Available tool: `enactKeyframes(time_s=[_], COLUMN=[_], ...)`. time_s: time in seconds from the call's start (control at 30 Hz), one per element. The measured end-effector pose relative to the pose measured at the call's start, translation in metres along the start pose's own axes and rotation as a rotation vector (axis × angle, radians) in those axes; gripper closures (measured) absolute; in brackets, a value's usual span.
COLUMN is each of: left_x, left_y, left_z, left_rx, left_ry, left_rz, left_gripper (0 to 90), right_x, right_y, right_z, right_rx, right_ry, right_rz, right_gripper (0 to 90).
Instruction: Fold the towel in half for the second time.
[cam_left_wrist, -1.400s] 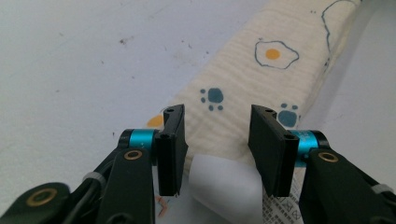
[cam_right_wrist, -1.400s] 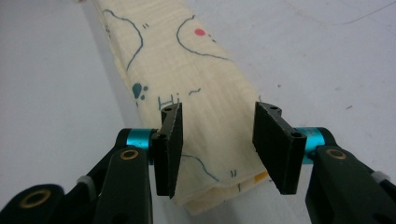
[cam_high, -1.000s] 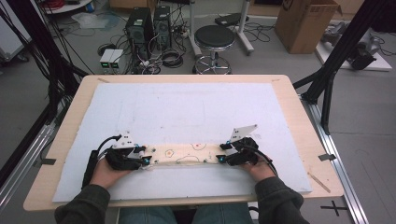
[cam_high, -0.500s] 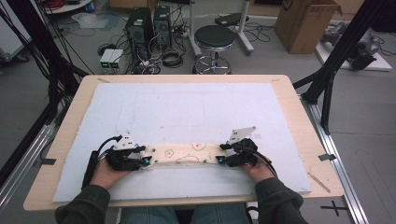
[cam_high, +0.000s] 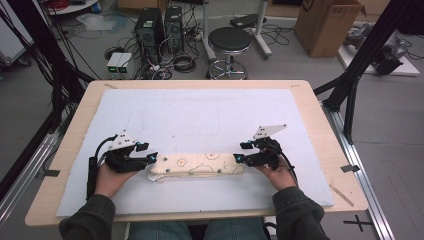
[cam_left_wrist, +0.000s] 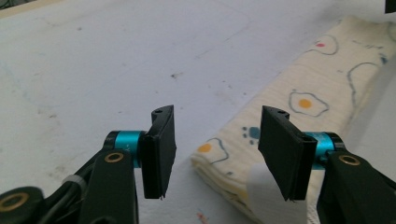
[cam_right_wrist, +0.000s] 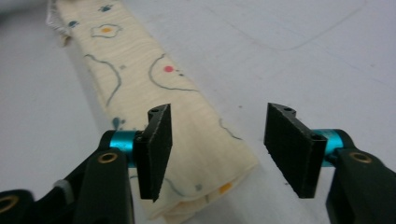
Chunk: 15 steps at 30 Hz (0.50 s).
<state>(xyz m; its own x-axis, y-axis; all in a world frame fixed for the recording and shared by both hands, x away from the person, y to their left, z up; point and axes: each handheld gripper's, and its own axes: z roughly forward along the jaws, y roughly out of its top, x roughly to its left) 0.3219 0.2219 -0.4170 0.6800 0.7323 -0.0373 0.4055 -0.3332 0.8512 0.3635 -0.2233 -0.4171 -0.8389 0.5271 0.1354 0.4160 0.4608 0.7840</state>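
Underneath, a white mat (cam_high: 200, 115) covers the wooden table (cam_high: 320, 130); both tools, left (cam_high: 150, 159) and right (cam_high: 239, 159), spread, flank the folded cloth (cam_high: 197, 166).

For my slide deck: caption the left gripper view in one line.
Open left hand-held gripper at the near end of a folded egg-print cloth on a white mat.

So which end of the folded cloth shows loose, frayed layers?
The folded cloth's end by the left gripper; its layers splay, while the other end is a neat fold.
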Motion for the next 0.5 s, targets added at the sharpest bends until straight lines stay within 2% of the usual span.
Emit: enactKeyframes(time_s=[0.1,0.17,0.27,0.37,0.5], left_x=[0.006,0.007,0.007,0.005,0.005], left_y=[-0.001,-0.002,-0.003,-0.004,-0.006], left_z=[0.008,0.013,0.018,0.021,0.025], left_rx=[0.041,0.059,0.098,0.115,0.154], left_ry=[0.009,0.0,-0.024,-0.051,-0.055], left_rz=[-0.024,-0.05,-0.049,-0.05,-0.057], left_gripper=[49.0,49.0,50.6,53.2,54.2], right_x=[-0.007,-0.009,-0.013,-0.017,-0.016], right_y=[-0.002,-0.002,-0.003,-0.005,-0.006], right_z=[0.004,0.006,0.009,0.013,0.019], right_rx=[0.028,0.033,0.039,0.057,0.096], right_ry=[0.002,-0.005,0.004,0.027,0.031], right_rz=[0.046,0.049,0.075,0.103,0.104], right_gripper=[48.7,51.2,55.8,58.2,58.7])
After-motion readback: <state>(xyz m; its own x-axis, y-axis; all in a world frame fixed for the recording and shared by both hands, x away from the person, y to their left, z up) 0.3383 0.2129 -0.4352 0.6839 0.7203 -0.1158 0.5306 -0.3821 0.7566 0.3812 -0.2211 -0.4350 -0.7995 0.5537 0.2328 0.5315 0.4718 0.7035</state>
